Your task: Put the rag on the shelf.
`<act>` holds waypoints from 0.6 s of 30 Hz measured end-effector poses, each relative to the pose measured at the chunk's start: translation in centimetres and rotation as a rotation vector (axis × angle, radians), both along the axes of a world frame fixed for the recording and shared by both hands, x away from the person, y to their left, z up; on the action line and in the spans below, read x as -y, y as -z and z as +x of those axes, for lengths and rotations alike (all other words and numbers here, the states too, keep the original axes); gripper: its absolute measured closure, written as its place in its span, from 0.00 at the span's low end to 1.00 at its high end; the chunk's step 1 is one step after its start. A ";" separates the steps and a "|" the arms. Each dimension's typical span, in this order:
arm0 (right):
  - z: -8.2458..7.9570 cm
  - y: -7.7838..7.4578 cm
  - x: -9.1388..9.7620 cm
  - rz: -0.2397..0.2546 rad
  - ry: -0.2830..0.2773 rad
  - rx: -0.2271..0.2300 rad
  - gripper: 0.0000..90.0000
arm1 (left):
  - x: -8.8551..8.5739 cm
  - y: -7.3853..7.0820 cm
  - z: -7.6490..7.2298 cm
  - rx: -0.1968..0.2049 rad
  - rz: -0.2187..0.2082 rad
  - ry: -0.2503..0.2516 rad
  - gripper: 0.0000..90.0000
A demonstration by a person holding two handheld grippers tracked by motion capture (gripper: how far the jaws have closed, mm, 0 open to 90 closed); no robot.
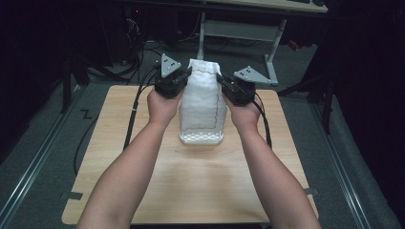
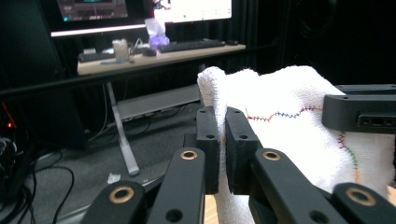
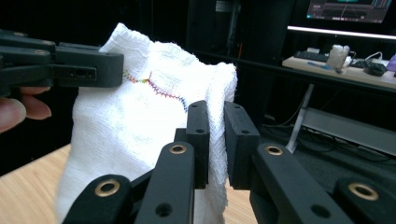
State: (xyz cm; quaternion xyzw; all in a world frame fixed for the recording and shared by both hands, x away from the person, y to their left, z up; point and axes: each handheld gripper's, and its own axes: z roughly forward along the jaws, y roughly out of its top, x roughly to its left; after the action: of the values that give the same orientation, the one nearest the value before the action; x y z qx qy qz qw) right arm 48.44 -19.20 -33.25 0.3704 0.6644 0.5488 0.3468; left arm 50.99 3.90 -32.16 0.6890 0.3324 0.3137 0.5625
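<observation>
- High view, nearest first: two forearms reach up from the near edge of the tabletop (image 1: 143, 191), and the near half of the wood is bare.
- Toward the far edge, a white cloth (image 1: 201, 98) with wavy coloured stitching hangs stretched between the two tools, its lower hem resting on the tabletop at about the middle of its width.
- The left gripper (image 1: 184, 76) has its jaws pinched shut on one upper corner of the cloth; the right gripper (image 1: 220, 81) is clamped on the other.
- Each hold looks thin: only a narrow edge of fabric sits between the jaws, so pulling the hands apart could slip a corner free and let that side collapse.
- Uneven lifting would likely drag the hem and skew the cloth.
</observation>
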 end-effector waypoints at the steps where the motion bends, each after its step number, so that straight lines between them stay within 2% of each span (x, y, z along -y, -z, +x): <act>1: 0.0 0.0 0.0 0.000 0.000 0.000 0.91 | 0.0 0.0 0.0 0.000 0.000 0.000 0.95; 3: 0.8 0.4 0.1 0.008 0.005 -0.019 0.91 | 0.2 0.3 0.8 -0.022 0.009 -0.002 0.95; 5: 1.8 1.2 0.2 0.025 0.010 -0.069 0.91 | 0.5 0.8 1.7 -0.069 0.050 -0.001 0.95; 8: 2.5 1.8 0.3 0.008 0.017 -0.091 0.91 | 0.5 1.4 2.4 -0.103 0.069 -0.008 0.95; 10: 3.2 2.4 0.3 0.003 0.015 -0.129 0.90 | 0.7 2.0 2.7 -0.120 0.089 -0.017 0.95; 11: 3.7 2.8 0.2 -0.019 0.022 -0.150 0.90 | 1.0 2.5 3.0 -0.137 0.108 -0.028 0.95; 15: 4.1 3.4 -0.1 -0.050 0.024 -0.180 0.90 | 1.0 3.3 3.3 -0.168 0.116 -0.036 0.95; 18: 4.3 3.6 -0.1 -0.061 0.025 -0.185 0.90 | 1.0 3.8 3.4 -0.180 0.128 -0.035 0.95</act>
State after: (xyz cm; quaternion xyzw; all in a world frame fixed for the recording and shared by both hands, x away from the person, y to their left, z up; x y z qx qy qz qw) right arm 52.74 -19.06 -36.88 0.4171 0.7054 0.4873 0.3016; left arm 54.38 2.89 -35.96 0.7429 0.3728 0.2810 0.4798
